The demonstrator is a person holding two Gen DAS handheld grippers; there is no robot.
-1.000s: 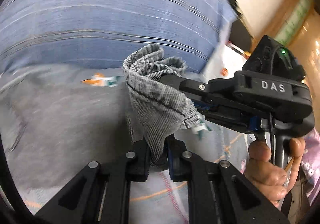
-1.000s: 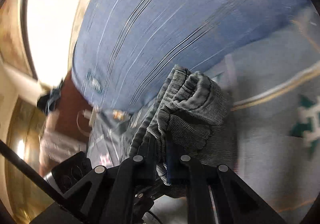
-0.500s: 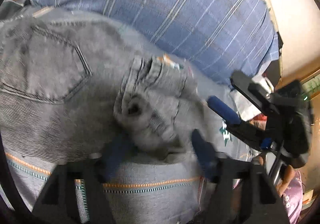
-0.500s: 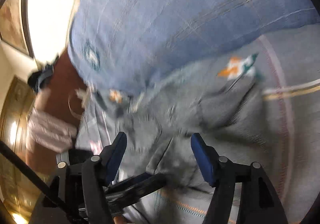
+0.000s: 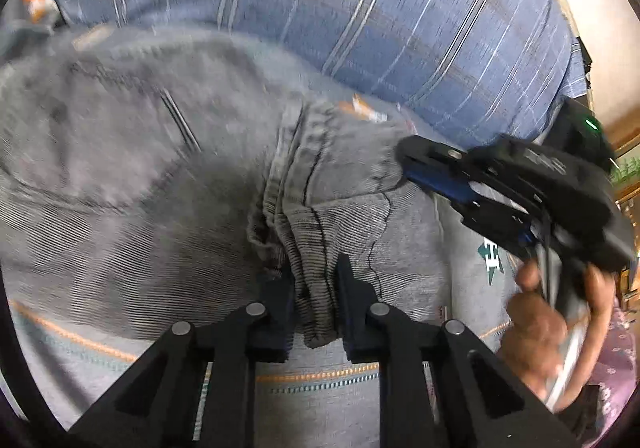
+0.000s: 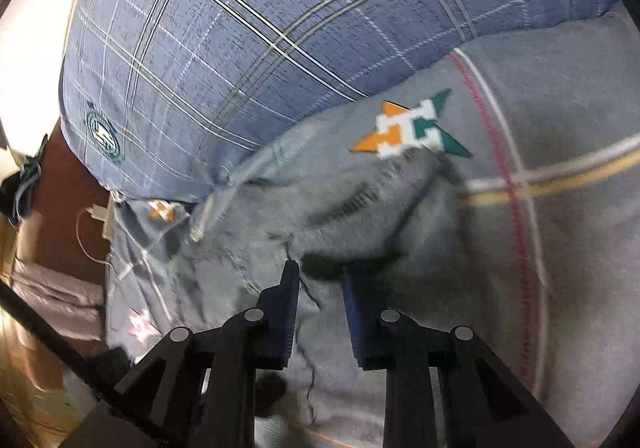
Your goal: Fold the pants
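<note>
Grey pants (image 5: 132, 176) lie spread on the bed's grey printed cover (image 6: 560, 248), just below a blue plaid pillow (image 6: 280, 28). A bunched ridge of hem or cuff stands up near the middle.

Change since half a second ago — both my tongs were wide apart over the cloth; a second ago each held the raised bundle aloft. Now my left tongs (image 5: 316, 288) are clamped on the bunched denim ridge again, fabric pinched between the pads. My right tongs (image 6: 320, 288) have narrowed but show a gap; they sit low over the cloth — I can't tell if anything is pinched.

Reading: the bundle was set down and I'm re-gripping for the next fold. The fold isn't finished; the cloth is still rumpled.
</note>
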